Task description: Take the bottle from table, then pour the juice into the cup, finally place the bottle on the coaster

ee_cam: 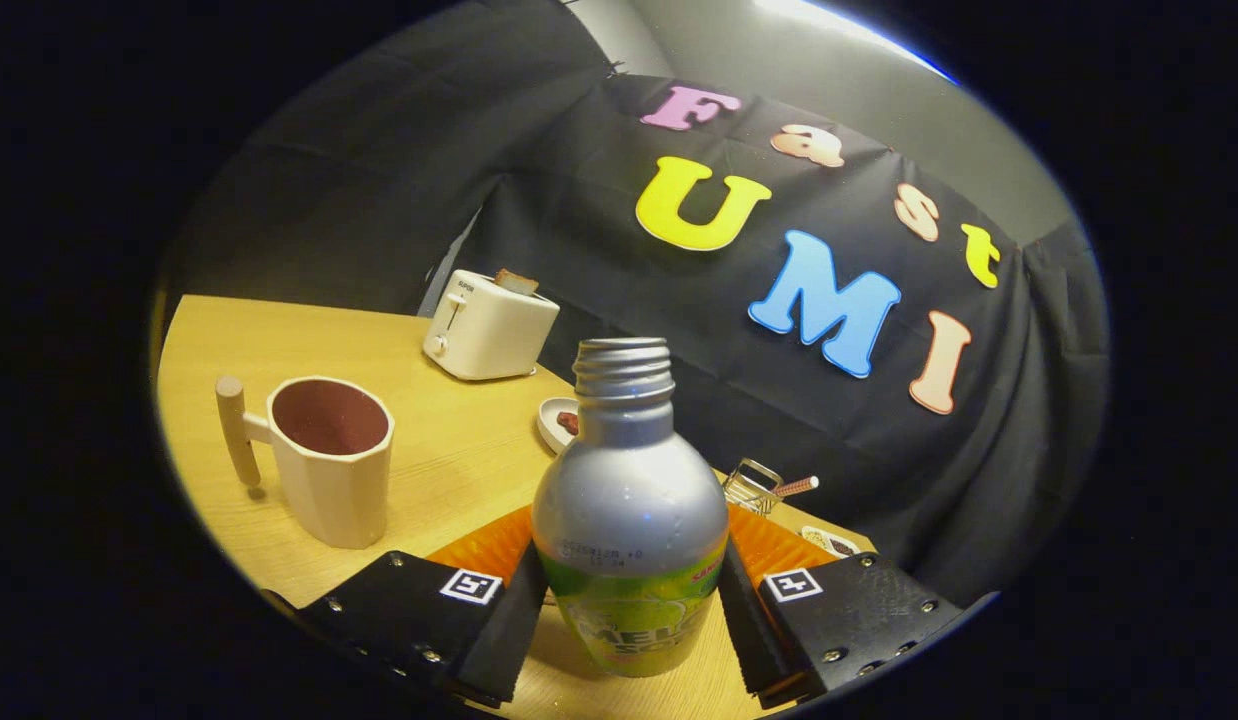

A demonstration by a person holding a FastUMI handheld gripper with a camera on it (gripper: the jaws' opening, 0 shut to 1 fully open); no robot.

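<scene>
1. Silver aluminium bottle (629, 500) with a green label low on its body stands uncapped between the gripper's (627, 610) two fingers; its threaded neck is bare and its mouth open.
2. Both fingers (504, 620) press against the bottle's lower sides, one on each flank at the level of the label, so the tongs are clenched on the bottle.
3. Whether the bottle's base rests on the surface or is lifted just off it cannot be told, as the base is cut off low between the fingers.
4. An orange ribbed coaster (484, 545) lies on the table just behind the bottle, showing on both sides of it and partly covered by the fingers.
5. The light wooden table (449, 440) carries everything in the scene.
6. A cream faceted cup (329, 465) with a dark reddish inside stands to the left of the bottle, apart from it; a wooden peg handle sticks out on its far left side. Its inside shows no clear liquid level.
7. Beyond the bottle's shoulder sits a small white dish (557, 420) with something dark red in it.
8. Farther back stands a white toaster (487, 325) with a slice of toast (516, 281) poking from its slot.
9. To the right of the bottle sits a small wire basket (751, 485) with a stick-like item (794, 487) beside it, and nearer the fingers another small dish (831, 541) whose contents are too small to tell.
</scene>
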